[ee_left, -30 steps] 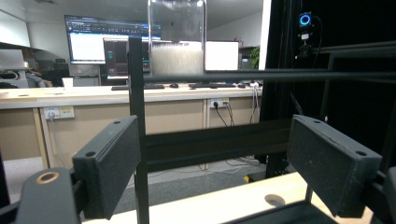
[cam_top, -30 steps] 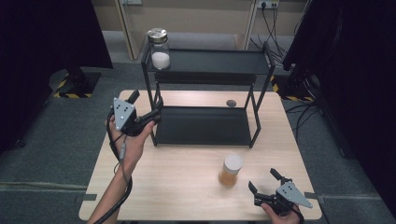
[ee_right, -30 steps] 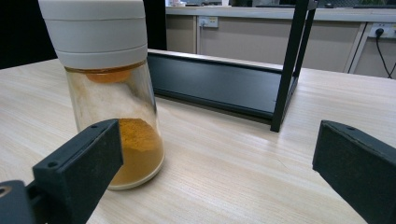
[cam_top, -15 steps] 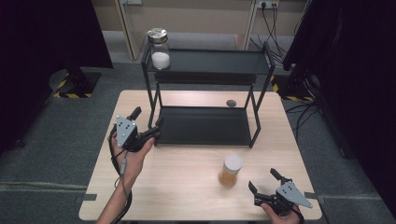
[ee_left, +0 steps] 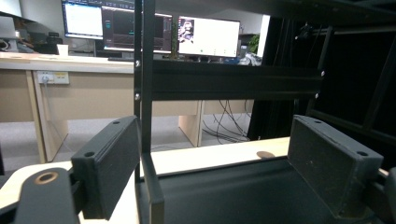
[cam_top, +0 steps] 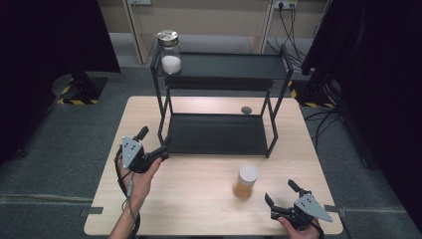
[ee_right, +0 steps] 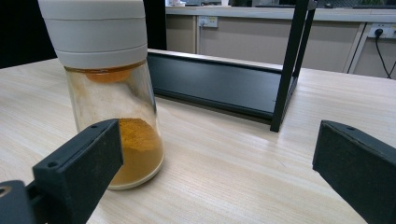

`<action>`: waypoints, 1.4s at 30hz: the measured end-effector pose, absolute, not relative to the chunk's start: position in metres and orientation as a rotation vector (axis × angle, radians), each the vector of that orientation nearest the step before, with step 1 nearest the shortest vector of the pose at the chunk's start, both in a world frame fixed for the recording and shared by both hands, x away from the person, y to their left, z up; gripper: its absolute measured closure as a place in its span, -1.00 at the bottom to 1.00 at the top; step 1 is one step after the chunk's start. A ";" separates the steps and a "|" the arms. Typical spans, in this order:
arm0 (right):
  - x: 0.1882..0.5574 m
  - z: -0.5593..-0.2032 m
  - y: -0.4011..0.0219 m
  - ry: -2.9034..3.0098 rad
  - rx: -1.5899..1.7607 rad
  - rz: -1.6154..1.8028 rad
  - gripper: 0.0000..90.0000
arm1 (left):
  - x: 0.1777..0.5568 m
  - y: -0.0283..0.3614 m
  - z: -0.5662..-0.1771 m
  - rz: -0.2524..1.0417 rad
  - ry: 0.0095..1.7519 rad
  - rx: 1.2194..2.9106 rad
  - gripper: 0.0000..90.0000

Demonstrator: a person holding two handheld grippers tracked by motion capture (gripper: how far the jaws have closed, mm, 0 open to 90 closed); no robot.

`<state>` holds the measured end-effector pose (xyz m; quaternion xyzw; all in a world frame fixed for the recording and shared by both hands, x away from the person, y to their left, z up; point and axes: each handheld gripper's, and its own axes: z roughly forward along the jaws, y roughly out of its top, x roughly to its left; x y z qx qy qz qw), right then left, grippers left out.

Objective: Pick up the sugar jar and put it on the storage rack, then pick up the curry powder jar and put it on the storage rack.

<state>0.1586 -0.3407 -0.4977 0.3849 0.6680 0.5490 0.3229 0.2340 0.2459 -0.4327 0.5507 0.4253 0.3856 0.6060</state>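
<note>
Gaping wide with nothing between its blocky matte-black jaws, the right gripper (cam_top: 282, 195) rested low at the near right corner of the pale wood-grain table (cam_top: 199, 199). Just beside it, apart from the jaws, stood a rounded glass jar (cam_top: 246, 182) with a ribbed off-white lid, a layer of fine orange powder settled at its bottom and a dusty film on the glass. Across the tabletop, the left gripper (cam_top: 153, 143) was likewise spread and held nothing; in the left gripper view its flat rectangular jaws framed the near left upright of a black metal two-tier rack (cam_top: 219, 134). The rack's lower tray was a smooth dark sheet. On its upper shelf, at the left end, sat a clear jar (cam_top: 169, 51) with a metal-looking lid and white grains. A small dark round object (cam_top: 246, 110), possibly a cap, lay behind the rack.
</note>
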 end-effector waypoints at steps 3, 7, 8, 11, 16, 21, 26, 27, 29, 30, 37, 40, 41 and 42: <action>0.159 -0.498 -0.341 1.752 1.010 1.441 -0.95 | 0.232 0.246 -0.441 0.889 0.991 1.293 -0.64; 0.158 -0.498 -0.341 1.754 1.011 1.440 -0.95 | 0.229 0.246 -0.453 0.880 0.998 1.319 -0.64; 0.158 -0.498 -0.340 1.754 1.011 1.439 -0.95 | 0.228 0.247 -0.456 0.873 0.992 1.330 -0.64; 0.158 -0.498 -0.340 1.753 1.010 1.439 -0.95 | 0.226 0.248 -0.468 0.851 0.988 1.354 -0.64; 0.158 -0.498 -0.340 1.752 1.010 1.439 -0.95 | 0.220 0.248 -0.486 0.830 1.002 1.370 -0.64; 0.158 -0.498 -0.340 1.749 1.009 1.440 -0.95 | 0.211 0.246 -0.505 0.839 1.028 1.372 -0.64; 0.158 -0.498 -0.340 1.750 1.009 1.437 -0.95 | 0.208 0.245 -0.510 0.829 1.047 1.394 -0.64; 0.158 -0.498 -0.340 1.749 1.011 1.437 -0.95 | 0.208 0.246 -0.512 0.823 1.052 1.395 -0.64; 0.157 -0.498 -0.340 1.744 1.013 1.439 -0.95 | 0.207 0.246 -0.515 0.815 1.063 1.398 -0.64; 0.157 -0.499 -0.340 1.741 1.013 1.439 -0.95 | 0.207 0.247 -0.515 0.810 1.069 1.407 -0.64; 0.158 -0.498 -0.340 1.749 1.009 1.437 -0.95 | 0.204 0.246 -0.519 0.832 1.031 1.407 -0.64; 0.158 -0.498 -0.340 1.752 0.998 1.437 -0.96 | 0.203 0.246 -0.520 0.831 1.034 1.395 -0.65; 0.157 -0.498 -0.340 1.754 0.997 1.438 -0.96 | 0.204 0.247 -0.520 0.827 1.036 1.394 -0.65; 0.156 -0.498 -0.340 1.750 0.992 1.445 -0.97 | 0.204 0.247 -0.520 0.822 1.039 1.393 -0.65</action>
